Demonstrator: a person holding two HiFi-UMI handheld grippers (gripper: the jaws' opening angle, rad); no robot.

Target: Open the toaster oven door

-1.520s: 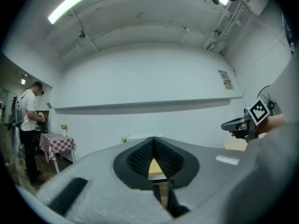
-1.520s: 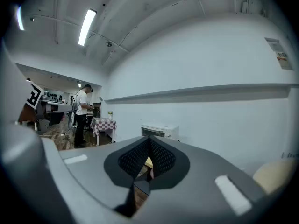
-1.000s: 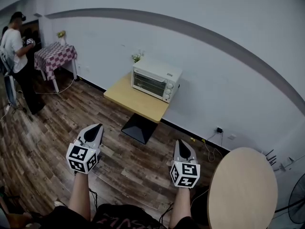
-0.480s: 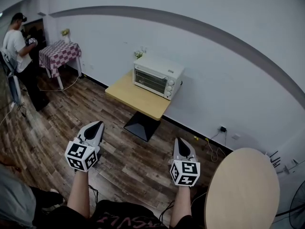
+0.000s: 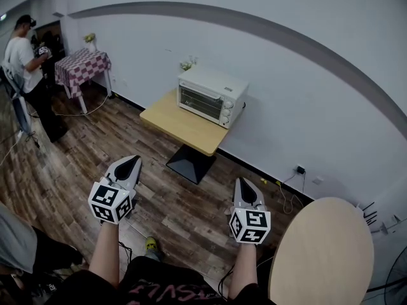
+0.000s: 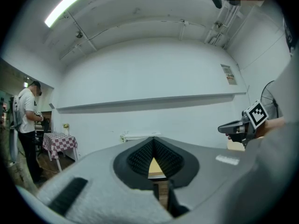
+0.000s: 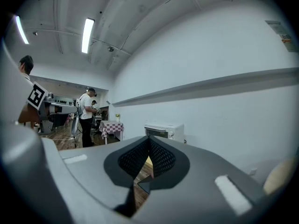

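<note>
A white toaster oven (image 5: 212,96) with its glass door closed stands on a small wooden table (image 5: 180,129) against the far wall. In the right gripper view the toaster oven (image 7: 163,130) shows just above the jaws. My left gripper (image 5: 128,165) and right gripper (image 5: 244,190) are held low over the wood floor, well short of the table. Both are shut with nothing between the jaws. The left gripper view looks over its closed jaws (image 6: 153,146) at the table top; the right gripper (image 6: 236,127) shows at its right edge.
The table's black base (image 5: 190,164) sits on the floor ahead. A round wooden tabletop (image 5: 321,253) is close at my right. A checkered-cloth table (image 5: 81,65) and a standing person (image 5: 28,68) are at the far left. Cables (image 5: 286,196) lie by the wall.
The view has shifted slightly, with the toaster oven and table a little higher and nearer. Both grippers keep their places and stay shut. A shoe now shows below between my arms.
</note>
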